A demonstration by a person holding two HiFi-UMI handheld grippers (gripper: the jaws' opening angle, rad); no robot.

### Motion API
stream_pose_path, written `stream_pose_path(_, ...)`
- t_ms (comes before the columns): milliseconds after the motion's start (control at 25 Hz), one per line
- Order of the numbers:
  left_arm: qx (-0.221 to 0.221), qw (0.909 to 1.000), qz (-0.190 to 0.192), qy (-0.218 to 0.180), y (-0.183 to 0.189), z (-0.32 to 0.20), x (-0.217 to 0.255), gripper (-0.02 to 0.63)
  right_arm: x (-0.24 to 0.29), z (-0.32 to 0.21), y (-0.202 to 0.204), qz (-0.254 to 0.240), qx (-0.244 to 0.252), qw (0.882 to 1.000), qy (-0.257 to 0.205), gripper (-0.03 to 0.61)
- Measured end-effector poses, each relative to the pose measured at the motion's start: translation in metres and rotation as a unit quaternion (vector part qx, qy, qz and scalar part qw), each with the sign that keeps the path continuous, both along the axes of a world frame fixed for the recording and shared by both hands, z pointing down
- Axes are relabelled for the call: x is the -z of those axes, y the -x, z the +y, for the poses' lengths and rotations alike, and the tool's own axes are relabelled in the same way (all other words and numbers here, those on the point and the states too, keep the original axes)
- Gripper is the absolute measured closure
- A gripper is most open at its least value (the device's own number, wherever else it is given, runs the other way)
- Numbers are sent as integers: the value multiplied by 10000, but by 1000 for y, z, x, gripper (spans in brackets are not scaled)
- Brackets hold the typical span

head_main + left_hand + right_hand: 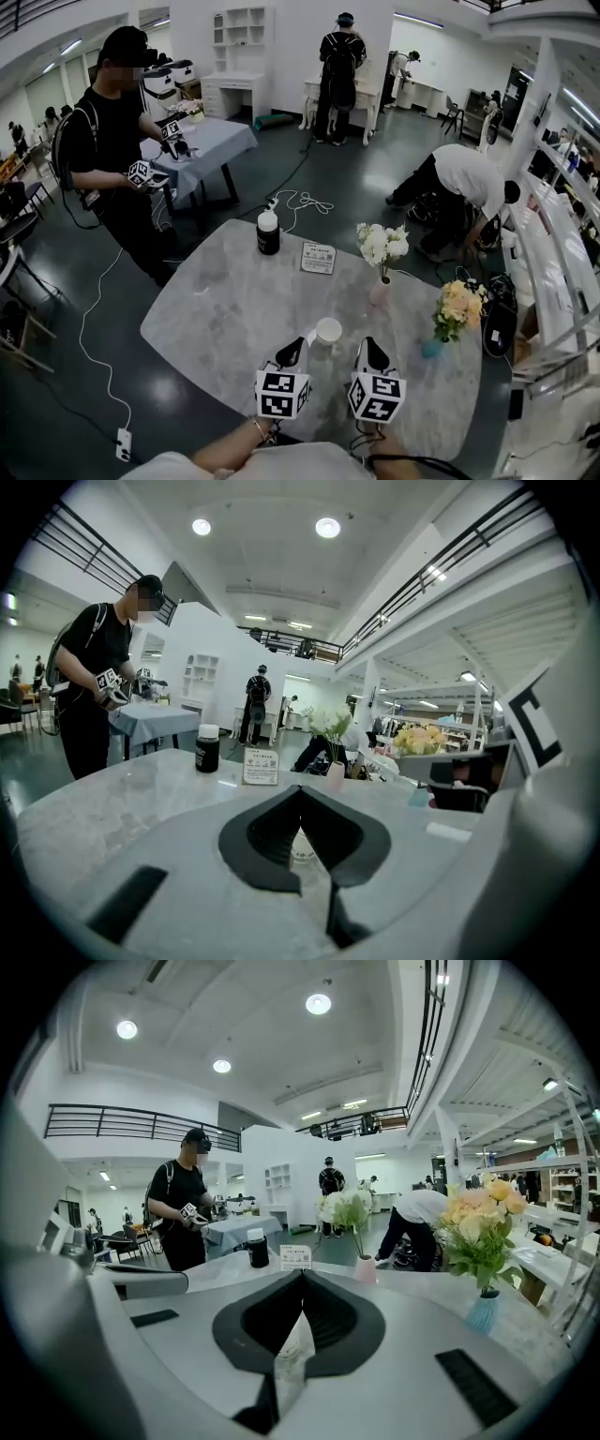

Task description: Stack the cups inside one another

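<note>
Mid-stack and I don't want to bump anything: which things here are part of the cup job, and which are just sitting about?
Job: white cup in the left hand-held gripper; white paper piece, likely a cup wall, pinched in the right hand-held gripper.
Lying about: black bottle, card, pink vase, blue vase.

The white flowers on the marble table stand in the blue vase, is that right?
Not quite: the white flowers on the marble table stand in the pink vase. The blue vase holds the peach flowers. The head view shows it.
</note>
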State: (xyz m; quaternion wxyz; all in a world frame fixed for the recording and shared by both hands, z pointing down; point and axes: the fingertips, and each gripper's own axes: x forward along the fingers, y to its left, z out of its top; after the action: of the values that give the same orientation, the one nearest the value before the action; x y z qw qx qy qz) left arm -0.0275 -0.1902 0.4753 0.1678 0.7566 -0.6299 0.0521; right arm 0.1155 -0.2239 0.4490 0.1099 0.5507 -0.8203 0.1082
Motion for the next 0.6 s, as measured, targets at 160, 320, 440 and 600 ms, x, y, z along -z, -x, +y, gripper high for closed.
stream_pose_path(160, 20, 10000, -13, -8, 3, 2, 1, 611, -3, 4, 8, -29, 55, 10000, 43, 572)
stream_pose_path(320, -35, 10000, -25, 7, 0, 4, 1, 611, -4, 6, 7, -40, 51, 9999, 90, 572)
stream_pose_path(440, -42, 9999, -99, 11, 0, 5, 1, 611, -4, 7, 7, -43, 53, 9999, 99, 571)
stream_pose_path(600, -90, 9999, -94, 25, -2, 6, 1, 611, -5, 8, 8, -26, 97, 9999, 90, 572)
